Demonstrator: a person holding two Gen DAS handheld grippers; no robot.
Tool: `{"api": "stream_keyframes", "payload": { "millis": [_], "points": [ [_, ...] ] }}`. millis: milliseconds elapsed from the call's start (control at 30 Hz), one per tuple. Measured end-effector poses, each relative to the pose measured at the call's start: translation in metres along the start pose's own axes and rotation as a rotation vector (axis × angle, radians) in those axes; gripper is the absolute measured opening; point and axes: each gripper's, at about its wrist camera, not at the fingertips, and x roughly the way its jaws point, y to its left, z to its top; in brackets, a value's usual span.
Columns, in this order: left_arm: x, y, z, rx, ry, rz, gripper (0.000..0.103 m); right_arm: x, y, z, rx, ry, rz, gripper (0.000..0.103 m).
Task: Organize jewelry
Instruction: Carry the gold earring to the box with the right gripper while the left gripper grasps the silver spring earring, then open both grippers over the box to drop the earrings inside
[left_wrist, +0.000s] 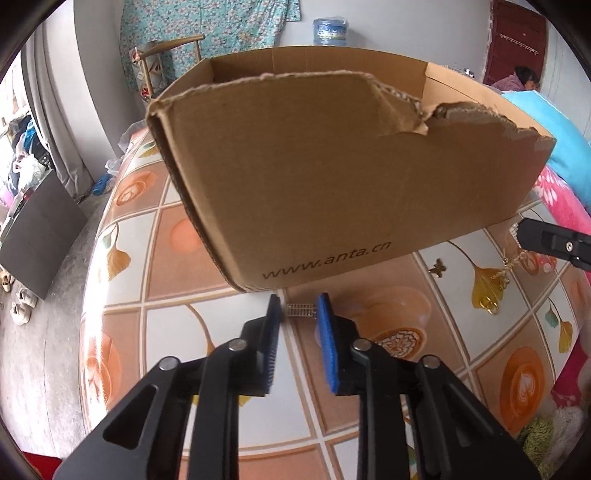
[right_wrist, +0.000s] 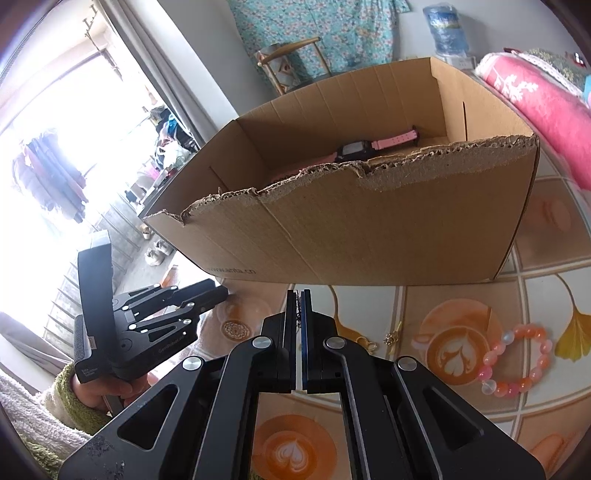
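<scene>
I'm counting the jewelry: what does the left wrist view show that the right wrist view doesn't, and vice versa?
Only the left wrist view shows a silver link piece lying between the left gripper's fingers. Only the right wrist view shows a pink watch inside the box and a bead bracelet. Both show the box, the tablecloth and the chain pinched in the right gripper.
</scene>
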Motion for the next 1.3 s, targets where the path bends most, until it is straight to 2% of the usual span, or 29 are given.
{"api": "stream_keyframes", "payload": {
  "millis": [100, 300, 500, 633, 733, 800, 900, 1033, 1233, 1300],
  "points": [
    [-0.001, -0.002, -0.002, 0.023, -0.009, 0.002, 0.014, -0.003, 0.001, 0.0, -0.005, -0.007, 0.0, 0.0],
    [-0.004, 0.007, -0.006, 0.006, -0.016, -0.017, 0.014, -0.009, 0.002, -0.001, -0.011, -0.023, -0.009, 0.0],
    [-0.031, 0.0, -0.011, 0.036, -0.06, -0.035, 0.014, -0.021, 0.011, 0.002, -0.042, -0.053, -0.014, 0.0],
    [-0.072, -0.004, -0.004, 0.064, -0.134, -0.098, 0.014, -0.04, 0.024, 0.014, -0.084, -0.106, 0.015, 0.0],
    [-0.105, -0.004, 0.013, 0.077, -0.215, -0.121, 0.014, -0.056, 0.032, 0.032, -0.117, -0.17, 0.04, 0.0],
    [-0.125, -0.003, 0.032, 0.075, -0.286, -0.147, 0.014, -0.065, 0.035, 0.047, -0.146, -0.215, 0.049, 0.0],
    [-0.128, -0.005, 0.063, 0.051, -0.323, -0.211, 0.014, -0.067, 0.033, 0.071, -0.177, -0.25, 0.051, 0.0],
    [-0.098, -0.008, 0.1, 0.026, -0.249, -0.217, 0.014, -0.046, 0.014, 0.106, -0.173, -0.219, 0.024, 0.0],
    [-0.028, -0.013, 0.148, -0.073, -0.069, -0.362, 0.014, 0.005, -0.023, 0.14, -0.099, -0.059, -0.021, 0.0],
    [-0.006, -0.018, 0.161, -0.098, -0.004, -0.379, 0.014, 0.021, -0.033, 0.147, -0.074, -0.016, -0.019, 0.0]
  ]
}}
